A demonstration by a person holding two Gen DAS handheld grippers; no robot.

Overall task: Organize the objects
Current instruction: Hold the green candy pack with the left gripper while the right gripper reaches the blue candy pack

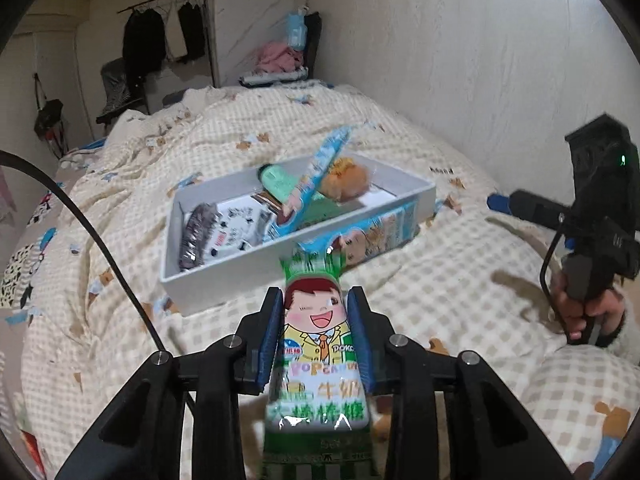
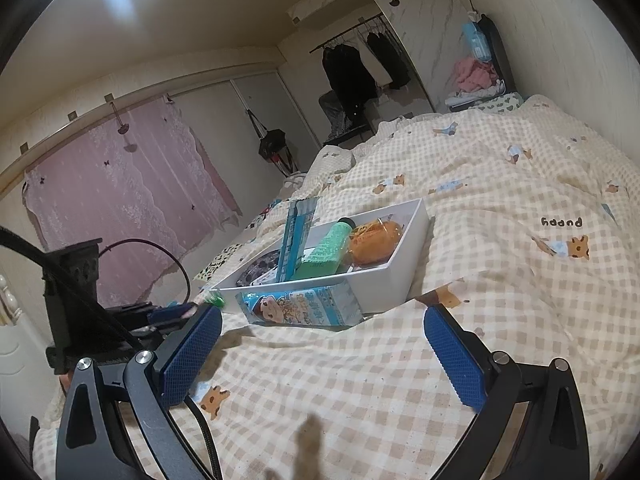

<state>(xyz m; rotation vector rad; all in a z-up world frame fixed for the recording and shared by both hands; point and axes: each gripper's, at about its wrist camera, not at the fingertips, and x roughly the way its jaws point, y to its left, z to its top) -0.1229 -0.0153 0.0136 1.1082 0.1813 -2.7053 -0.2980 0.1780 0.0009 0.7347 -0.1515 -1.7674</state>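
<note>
**Green candy packet pinched above the bed, just short of the box**

The green candy packet [image 1: 318, 344] sits between the blue pads of the left tongs [image 1: 316, 300], which pinch it by its sides over the checked bedcover [image 1: 440, 280]. Just beyond it lies a blue packet [image 1: 376, 236] against the near wall of the white box [image 1: 208, 280]. Inside the box are another blue packet [image 1: 316, 176] standing tilted, a mint-green tube [image 1: 276, 178] and an orange snack [image 1: 346, 180]. The right tongs [image 2: 322, 352] are spread wide and empty, low over the bedcover.
</note>
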